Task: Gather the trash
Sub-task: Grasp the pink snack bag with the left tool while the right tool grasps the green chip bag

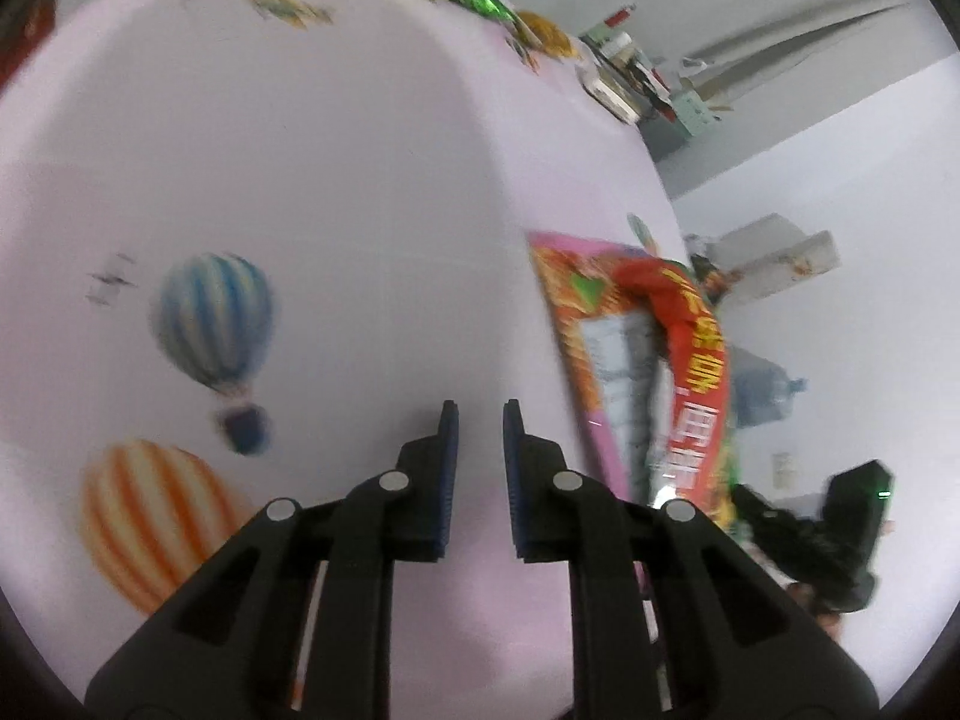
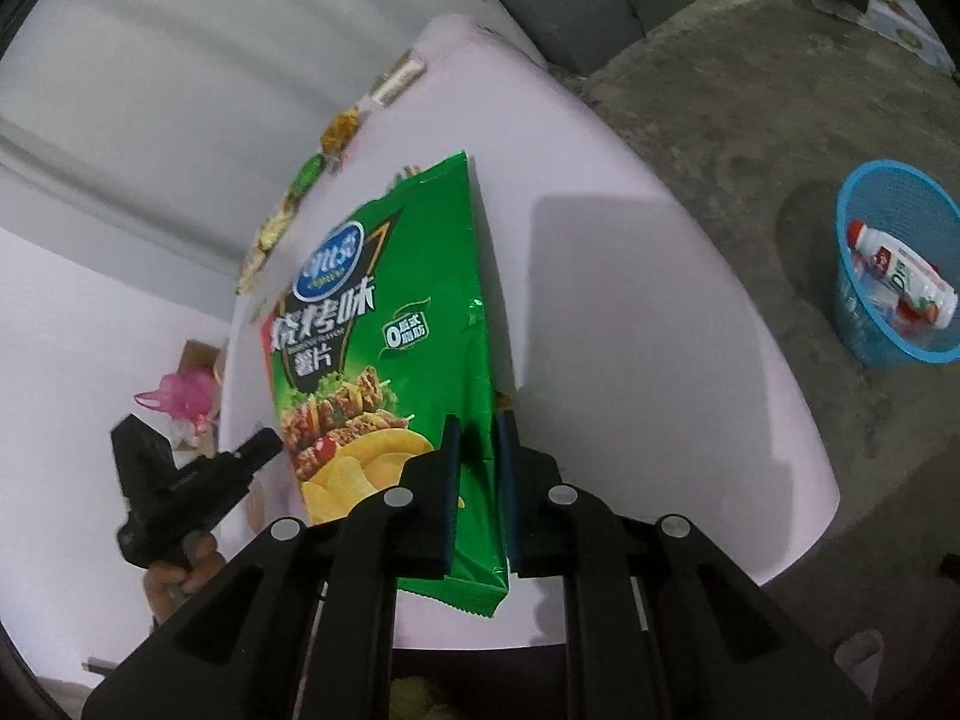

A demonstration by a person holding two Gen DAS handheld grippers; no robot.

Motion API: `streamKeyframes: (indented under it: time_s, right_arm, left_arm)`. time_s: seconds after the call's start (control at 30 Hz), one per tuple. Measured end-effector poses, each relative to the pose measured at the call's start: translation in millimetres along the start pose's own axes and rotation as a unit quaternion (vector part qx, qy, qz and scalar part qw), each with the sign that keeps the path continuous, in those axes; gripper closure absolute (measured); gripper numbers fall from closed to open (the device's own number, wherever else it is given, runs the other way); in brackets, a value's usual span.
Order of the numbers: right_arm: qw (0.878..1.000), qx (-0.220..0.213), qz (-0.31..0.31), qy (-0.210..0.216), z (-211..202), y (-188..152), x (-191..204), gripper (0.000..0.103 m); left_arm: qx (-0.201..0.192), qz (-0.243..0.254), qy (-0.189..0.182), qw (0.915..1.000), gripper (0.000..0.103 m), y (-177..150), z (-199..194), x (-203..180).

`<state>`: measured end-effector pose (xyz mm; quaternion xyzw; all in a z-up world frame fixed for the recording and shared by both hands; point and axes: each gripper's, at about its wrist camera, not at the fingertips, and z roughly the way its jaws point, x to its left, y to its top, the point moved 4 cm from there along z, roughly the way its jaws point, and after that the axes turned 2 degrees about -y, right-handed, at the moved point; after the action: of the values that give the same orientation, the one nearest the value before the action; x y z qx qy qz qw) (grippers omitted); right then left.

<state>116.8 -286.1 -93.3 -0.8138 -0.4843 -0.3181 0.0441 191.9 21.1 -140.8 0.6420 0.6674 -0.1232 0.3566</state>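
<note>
Chip bag (image 2: 384, 348), glossy green foil with crinkled seams, is pinched at its edge between the right gripper (image 2: 478, 420) and its ribbed blue pads, above the pale pink tablecloth (image 2: 630, 330). At two o'clock a blue mesh basket (image 2: 864, 336) holds a white bottle (image 2: 900, 276). The left gripper (image 1: 480, 414) has its fingers apart and holds nothing; a red-orange wrapper (image 1: 624, 354) lies at three o'clock.

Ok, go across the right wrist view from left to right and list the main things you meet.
Pink plastic bag → the other handheld gripper → green chip bag, its lower edge between the fingers of the right gripper → bare stretch of the pink table → blue basket on the floor, holding a bottle.
</note>
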Motion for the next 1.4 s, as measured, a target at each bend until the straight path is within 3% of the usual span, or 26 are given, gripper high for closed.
streamKeyframes:
  time_s: [0.1, 0.2, 0.37, 0.47, 0.63, 0.73, 0.87, 1.0, 1.17, 1.27, 1.4]
  right_arm:
    - [1.000, 0.017, -0.001, 0.012, 9.9, -4.4, 6.1, 0.090]
    - [1.000, 0.018, -0.010, 0.007, 15.3, -5.0, 9.0, 0.091]
    - [1.000, 0.016, -0.013, 0.008, 15.5, -7.2, 8.2, 0.092]
    - [1.000, 0.014, -0.020, 0.002, 16.0, -8.0, 10.2, 0.093]
    - [1.000, 0.015, -0.019, 0.009, 16.3, -7.3, 10.1, 0.093]
    - [1.000, 0.014, -0.015, 0.016, 16.3, -7.7, 8.0, 0.093]
    - [1.000, 0.014, -0.009, 0.023, 16.3, -7.9, 6.2, 0.093]
    - [0.999, 0.009, 0.000, 0.033, 12.2, -7.6, 3.1, 0.093]
    - [0.999, -0.016, 0.025, 0.033, -5.1, -1.5, -10.8, 0.093]
    - [0.999, -0.038, 0.018, 0.026, -18.9, 1.5, -7.1, 0.093]
    - [0.997, -0.072, -0.027, 0.012, -40.8, 3.3, 19.3, 0.093]
  left_arm:
    - [0.017, -0.015, -0.030, 0.9993, 0.078, 0.4, 13.2, -12.3]
    - [0.014, -0.018, -0.035, 0.9991, 0.071, 5.0, 23.7, -22.2]
    - [0.039, -0.047, -0.075, 0.9953, 0.070, 5.7, 42.9, -34.6]
    - [0.050, -0.079, -0.119, 0.9885, 0.071, 1.4, 49.4, -34.7]
    - [0.049, -0.115, -0.223, 0.9667, 0.072, -4.3, 46.5, -38.2]
    - [0.053, -0.121, -0.251, 0.9589, 0.073, -8.0, 48.5, -43.6]
    - [0.059, -0.095, -0.208, 0.9718, 0.094, -13.6, 57.7, -49.4]
    - [0.047, -0.059, -0.162, 0.9840, 0.102, -13.2, 55.3, -52.5]
    - [0.002, 0.006, -0.096, 0.9953, 0.103, -7.8, 22.6, -56.5]
    - [-0.019, 0.056, -0.050, 0.9970, 0.103, -5.6, 2.6, -65.3]
    - [-0.049, 0.145, 0.003, 0.9882, 0.103, -10.8, -24.5, -92.0]
